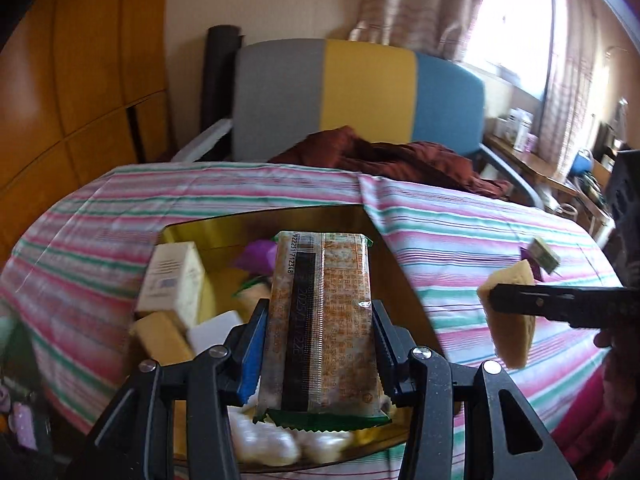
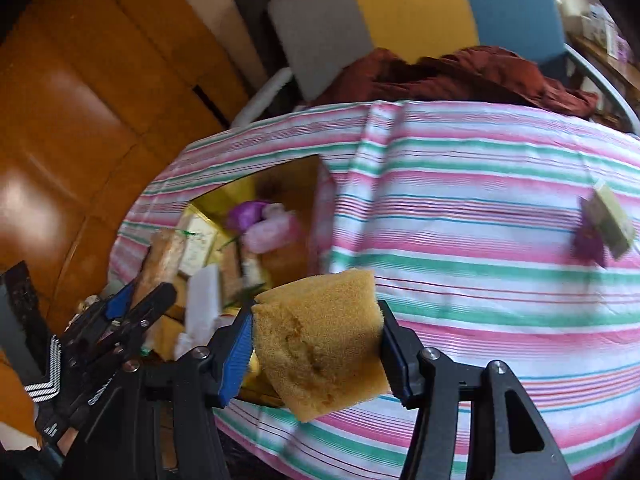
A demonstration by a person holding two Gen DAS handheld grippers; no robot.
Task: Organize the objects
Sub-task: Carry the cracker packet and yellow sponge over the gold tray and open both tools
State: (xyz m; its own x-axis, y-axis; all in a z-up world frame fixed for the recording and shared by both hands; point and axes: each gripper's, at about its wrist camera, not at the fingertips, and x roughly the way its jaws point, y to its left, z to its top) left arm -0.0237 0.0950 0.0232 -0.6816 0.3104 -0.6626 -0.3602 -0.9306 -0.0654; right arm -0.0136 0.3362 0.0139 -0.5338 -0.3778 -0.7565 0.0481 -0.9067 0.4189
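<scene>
Left gripper (image 1: 320, 332) jaws clamp an orange foil snack packet (image 1: 322, 320), right gripper (image 2: 316, 344) jaws squeeze a yellow sponge block (image 2: 320, 340), both over the striped-cloth desk (image 2: 480, 240); next, probably, lowering each into the gold-lined open box (image 1: 256, 224).

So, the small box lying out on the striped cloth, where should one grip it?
Probably across the two long sides of the small box, coming from above: it lies on the striped cloth, uncovered, with its top free. Its exact shape is blurred.
</scene>
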